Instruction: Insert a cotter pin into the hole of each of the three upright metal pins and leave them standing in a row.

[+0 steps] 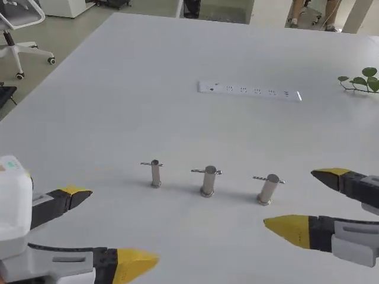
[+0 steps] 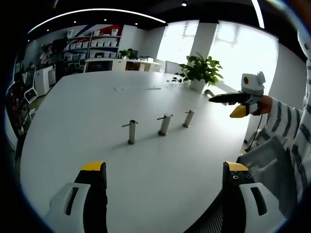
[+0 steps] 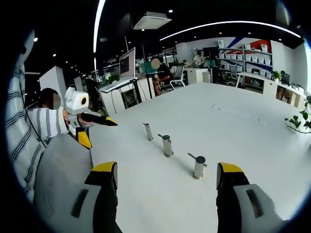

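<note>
Three upright metal pins stand in a row on the white table (image 1: 177,112): the left pin (image 1: 155,173), the middle pin (image 1: 208,180) and the right pin (image 1: 268,189). A thin cotter pin runs crosswise through the top of each. The same row appears in the left gripper view (image 2: 131,132) and in the right gripper view (image 3: 198,167). My left gripper (image 1: 100,228) is open at the near left, in front of the pins, holding nothing. My right gripper (image 1: 302,201) is open at the near right, beside the right pin, also holding nothing.
A white power strip (image 1: 249,91) lies further back on the table. A green plant sprig (image 1: 361,81) sits at the far right edge. An office chair (image 1: 21,29) stands off the table at the left. A potted plant (image 2: 200,73) stands at the table's far end.
</note>
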`<action>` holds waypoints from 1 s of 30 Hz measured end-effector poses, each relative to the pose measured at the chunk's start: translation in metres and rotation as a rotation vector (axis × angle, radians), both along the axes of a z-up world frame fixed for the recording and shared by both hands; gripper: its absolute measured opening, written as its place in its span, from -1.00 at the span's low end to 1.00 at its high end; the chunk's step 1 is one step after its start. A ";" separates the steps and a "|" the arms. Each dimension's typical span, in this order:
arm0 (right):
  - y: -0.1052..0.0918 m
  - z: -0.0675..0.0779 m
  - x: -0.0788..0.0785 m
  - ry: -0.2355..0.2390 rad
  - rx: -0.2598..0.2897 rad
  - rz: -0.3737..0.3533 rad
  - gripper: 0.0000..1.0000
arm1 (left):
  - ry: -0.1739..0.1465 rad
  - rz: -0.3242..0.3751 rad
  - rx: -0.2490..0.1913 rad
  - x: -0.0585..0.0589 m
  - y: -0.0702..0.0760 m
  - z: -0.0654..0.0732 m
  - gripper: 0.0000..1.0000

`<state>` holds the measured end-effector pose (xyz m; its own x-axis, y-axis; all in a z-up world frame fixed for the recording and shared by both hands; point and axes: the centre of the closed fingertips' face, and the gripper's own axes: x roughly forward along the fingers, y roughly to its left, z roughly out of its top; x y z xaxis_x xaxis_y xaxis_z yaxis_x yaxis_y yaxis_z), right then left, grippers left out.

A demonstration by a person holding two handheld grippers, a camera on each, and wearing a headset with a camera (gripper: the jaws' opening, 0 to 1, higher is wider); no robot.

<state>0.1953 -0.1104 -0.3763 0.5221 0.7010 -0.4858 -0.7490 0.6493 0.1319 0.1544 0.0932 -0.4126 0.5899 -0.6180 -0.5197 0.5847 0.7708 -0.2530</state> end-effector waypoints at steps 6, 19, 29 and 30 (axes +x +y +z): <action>-0.006 0.000 -0.004 0.023 0.008 -0.047 0.74 | 0.009 0.009 -0.017 0.000 0.000 -0.001 0.98; -0.015 -0.015 -0.011 0.085 -0.025 -0.095 0.88 | 0.061 0.042 -0.025 -0.008 0.004 -0.017 0.97; -0.033 -0.032 -0.011 0.134 -0.057 -0.168 0.92 | 0.034 0.113 -0.025 0.003 0.018 -0.007 0.95; -0.035 -0.033 -0.011 0.139 -0.058 -0.170 0.93 | 0.035 0.123 -0.026 0.003 0.020 -0.007 0.97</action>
<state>0.1843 -0.1449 -0.4091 0.5559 0.5770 -0.5983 -0.6052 0.7744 0.1845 0.1578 0.1134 -0.4195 0.6439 -0.5555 -0.5262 0.4765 0.8292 -0.2922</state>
